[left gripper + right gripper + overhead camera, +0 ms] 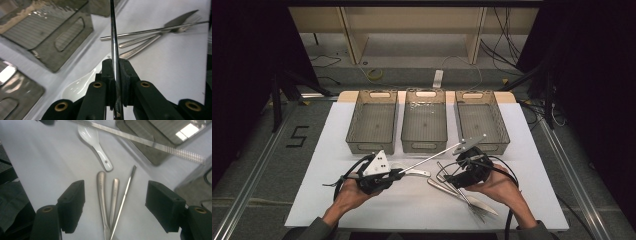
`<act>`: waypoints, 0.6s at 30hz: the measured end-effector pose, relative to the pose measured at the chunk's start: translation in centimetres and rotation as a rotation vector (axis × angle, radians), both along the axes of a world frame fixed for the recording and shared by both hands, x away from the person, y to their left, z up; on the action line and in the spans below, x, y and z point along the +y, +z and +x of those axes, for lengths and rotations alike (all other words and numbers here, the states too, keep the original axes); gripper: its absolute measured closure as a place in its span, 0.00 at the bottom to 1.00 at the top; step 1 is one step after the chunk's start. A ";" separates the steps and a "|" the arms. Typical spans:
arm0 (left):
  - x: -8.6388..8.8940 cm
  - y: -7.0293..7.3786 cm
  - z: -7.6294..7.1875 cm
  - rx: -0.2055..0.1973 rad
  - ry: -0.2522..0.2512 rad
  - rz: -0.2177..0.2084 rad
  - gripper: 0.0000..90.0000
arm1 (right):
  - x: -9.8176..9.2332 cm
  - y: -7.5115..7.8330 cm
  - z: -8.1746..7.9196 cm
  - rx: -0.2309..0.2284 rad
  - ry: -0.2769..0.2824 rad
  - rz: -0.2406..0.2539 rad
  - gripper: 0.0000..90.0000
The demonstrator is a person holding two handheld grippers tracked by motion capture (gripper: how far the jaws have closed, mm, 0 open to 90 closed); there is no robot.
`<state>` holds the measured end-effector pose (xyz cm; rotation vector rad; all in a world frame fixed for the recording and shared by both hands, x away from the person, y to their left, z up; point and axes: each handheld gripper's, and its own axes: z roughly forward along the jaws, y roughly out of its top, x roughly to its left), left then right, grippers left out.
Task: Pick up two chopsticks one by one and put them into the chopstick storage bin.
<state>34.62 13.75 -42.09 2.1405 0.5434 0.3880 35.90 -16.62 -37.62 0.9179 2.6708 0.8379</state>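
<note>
Your left gripper [116, 82] is clamped on a long, thin, shiny metal chopstick [114, 45], which runs across the white table [337, 180] toward the right gripper [462, 167]. That gripper's jaws stand apart, holding nothing. Its own view shows ridges near the chopstick's far end [185, 153], and below it a white ceramic spoon [96, 142] and other metal cutlery [113, 200]

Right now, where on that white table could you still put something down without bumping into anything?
The white sheet left of the left gripper is bare, and so are all three bins. It is crowded by the cutlery under the right gripper.
</note>
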 end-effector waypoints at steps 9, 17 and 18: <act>1.9 0.5 0.6 0.001 0.126 -0.067 0.92 | -1.6 -2.2 0.3 0.022 -0.102 -0.037 0.34; 3.3 1.3 1.3 0.026 0.201 -0.121 0.92 | -2.9 -3.7 0.5 0.051 -0.143 -0.063 0.34; 3.5 1.4 1.4 0.023 0.214 -0.127 0.92 | -3.0 -3.8 0.4 0.056 -0.146 -0.063 0.34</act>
